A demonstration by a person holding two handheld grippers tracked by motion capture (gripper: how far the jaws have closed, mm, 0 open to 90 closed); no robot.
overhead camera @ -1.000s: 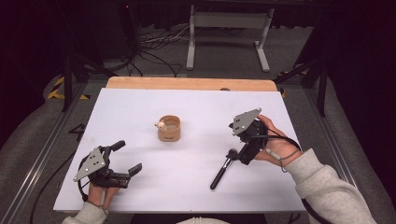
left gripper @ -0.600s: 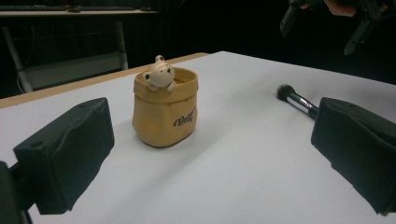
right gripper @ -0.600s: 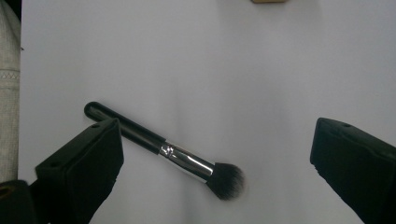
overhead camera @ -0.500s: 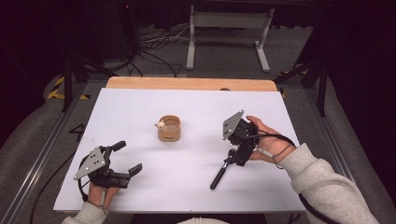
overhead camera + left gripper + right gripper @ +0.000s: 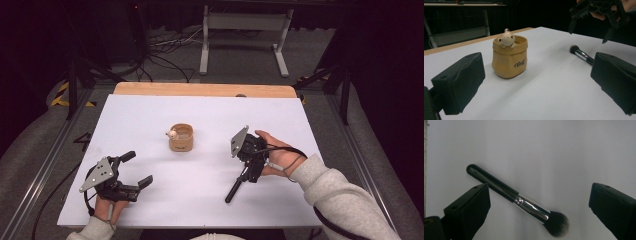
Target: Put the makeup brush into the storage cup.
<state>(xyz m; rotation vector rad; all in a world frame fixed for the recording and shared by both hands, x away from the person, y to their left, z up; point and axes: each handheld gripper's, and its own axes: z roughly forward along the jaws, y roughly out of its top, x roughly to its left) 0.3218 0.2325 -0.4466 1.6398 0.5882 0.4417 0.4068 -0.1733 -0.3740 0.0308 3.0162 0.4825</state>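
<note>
Early stage: nothing picked up yet. The black-handled makeup brush with silver ferrule and dark soft bristles lies flat on the white table, right of centre and toward the near edge, handle end pointing at the near edge, bristle end under the right gripper.

R gripper sits right above the brush's bristle half, pointing down at it. In the right gripper view the brush lies diagonally between the two black jaws, jaws spread wide w/ clear gaps both sides, no pad contact. Jaws have just been closing a touch, brush between them but not pinched. So: released, grasp not made.

L gripper rests near the near-left corner of the table, jaws apart, nothing in them. It points toward the yellow-tan ceramic sack-shaped cup with a small cream animal figure on its rim, which stands upright about mid-table, well apart from both grippers; left gripper view also catches the brush beyond the cup.

Judgement: step in hand = approach/align for brush pickup, approx done. Left to do: lower a bit more, close on the ferrule or handle, lift. Likely goal is brush into the cup, but can't be sure; cup interior can't be told from these views.
</note>
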